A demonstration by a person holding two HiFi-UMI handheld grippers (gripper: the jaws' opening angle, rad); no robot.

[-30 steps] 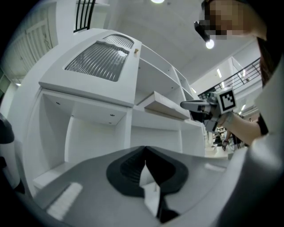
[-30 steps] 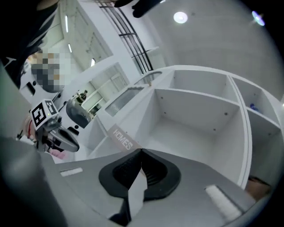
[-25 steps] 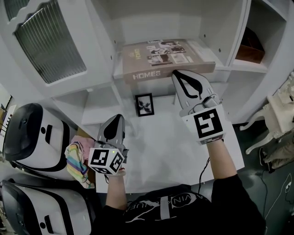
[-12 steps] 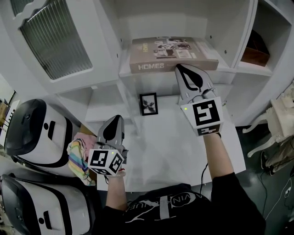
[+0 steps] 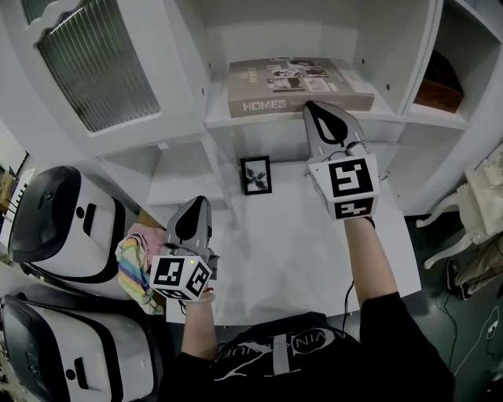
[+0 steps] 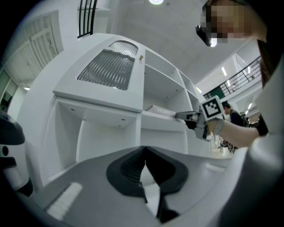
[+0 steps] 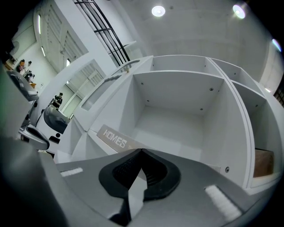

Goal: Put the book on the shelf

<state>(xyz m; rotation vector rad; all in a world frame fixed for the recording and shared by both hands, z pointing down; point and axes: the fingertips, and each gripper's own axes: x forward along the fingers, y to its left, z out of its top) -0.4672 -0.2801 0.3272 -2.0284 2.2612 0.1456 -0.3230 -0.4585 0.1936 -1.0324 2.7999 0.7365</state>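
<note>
We are looking down at a white shelving unit (image 5: 185, 94) behind a white table (image 5: 275, 251). The HOMES book (image 5: 291, 82) is lying flat on the middle shelf (image 5: 259, 122), sitting further back than a second ago. The right gripper (image 5: 314, 106), jaws pressed together and empty, is nosing at the book's front edge, apparently pushing it in. The left gripper (image 5: 198, 202), also closed on nothing, is hovering low over the table. We are judging the placement nearly finished.

White shelf unit (image 5: 185, 47) at far side, ribbed-glass door (image 5: 94, 63) at its far left. White table (image 5: 291, 251) near. Dark floor (image 5: 471, 330) at right; white chair (image 5: 479, 196) stands there. Round ceiling light (image 7: 158, 11) lit.
</note>
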